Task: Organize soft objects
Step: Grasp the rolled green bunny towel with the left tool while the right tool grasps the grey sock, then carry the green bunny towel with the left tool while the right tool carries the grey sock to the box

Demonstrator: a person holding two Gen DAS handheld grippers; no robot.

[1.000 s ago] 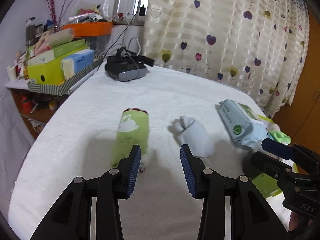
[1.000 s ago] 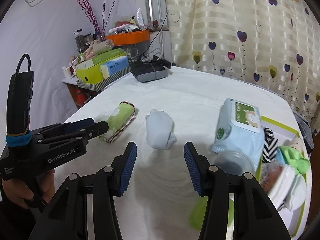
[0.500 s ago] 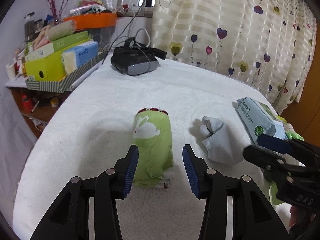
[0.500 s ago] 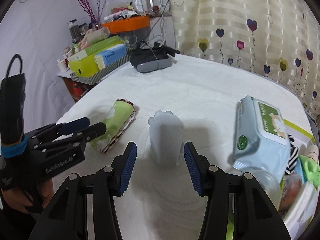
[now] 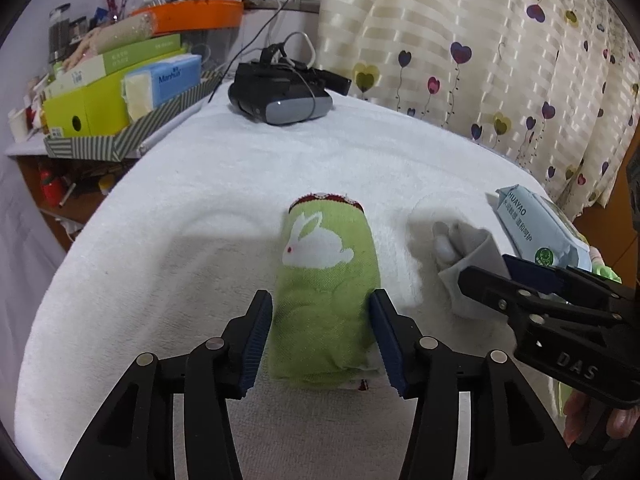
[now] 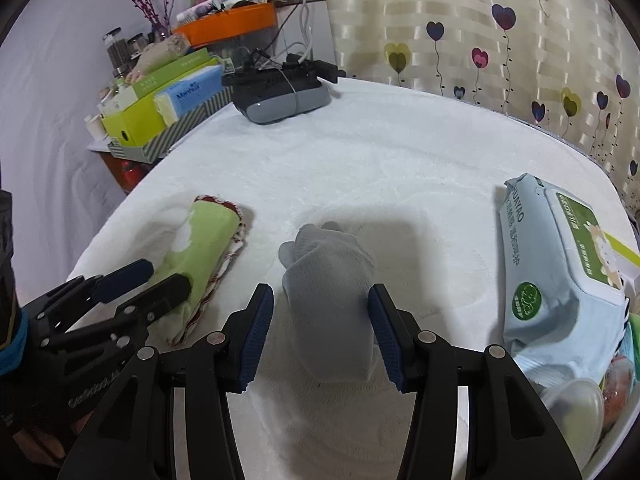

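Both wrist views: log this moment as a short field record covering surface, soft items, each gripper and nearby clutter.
surface: white towel-covered table
green rabbit cloth: rolled, lying between the left gripper fingers
left gripper: jaws have just been opening, not pressing the roll
grey sock: lying between the right gripper fingers
right gripper: open, astride the sock
wipes pack: right of the sock
headset: far edge
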